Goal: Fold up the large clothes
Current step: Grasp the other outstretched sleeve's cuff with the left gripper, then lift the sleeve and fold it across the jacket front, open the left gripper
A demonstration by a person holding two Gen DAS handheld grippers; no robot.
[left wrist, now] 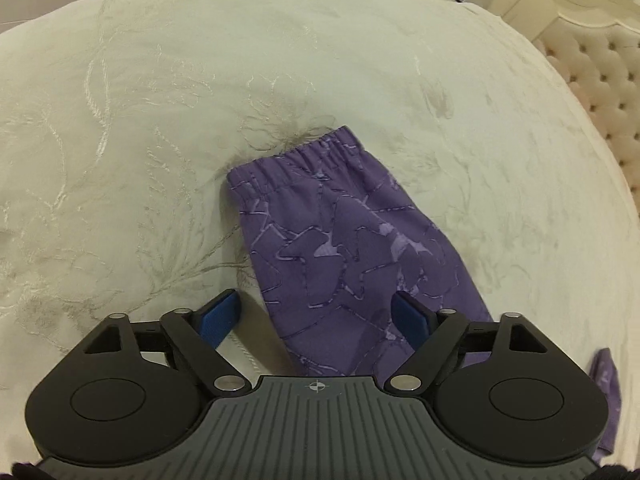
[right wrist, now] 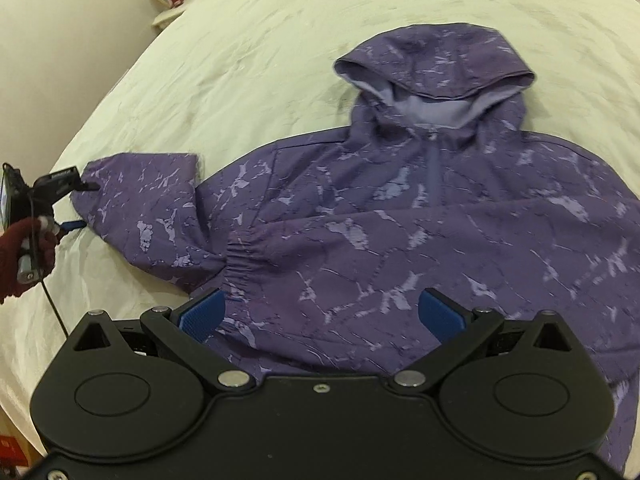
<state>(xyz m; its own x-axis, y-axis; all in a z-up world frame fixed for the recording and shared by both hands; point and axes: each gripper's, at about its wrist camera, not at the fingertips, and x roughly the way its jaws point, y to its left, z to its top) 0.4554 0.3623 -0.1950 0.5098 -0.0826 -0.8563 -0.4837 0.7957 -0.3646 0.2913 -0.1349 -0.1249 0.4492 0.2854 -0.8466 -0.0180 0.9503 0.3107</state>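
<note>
Hoodie (right wrist: 400,220) flat on bed (right wrist: 240,60); both grippers' fingers spread, empty. Risk: left gripper (left wrist: 316,312) pinches one sleeve (left wrist: 320,248) layer, fold skews.

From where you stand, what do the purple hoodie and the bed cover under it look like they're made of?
The purple hoodie looks like a smooth, matte synthetic knit printed with a pale crackle pattern; its cuff is gathered by elastic. The bed cover seems a cream woven cloth with slightly shiny stitched floral lines, possibly embroidery.
</note>
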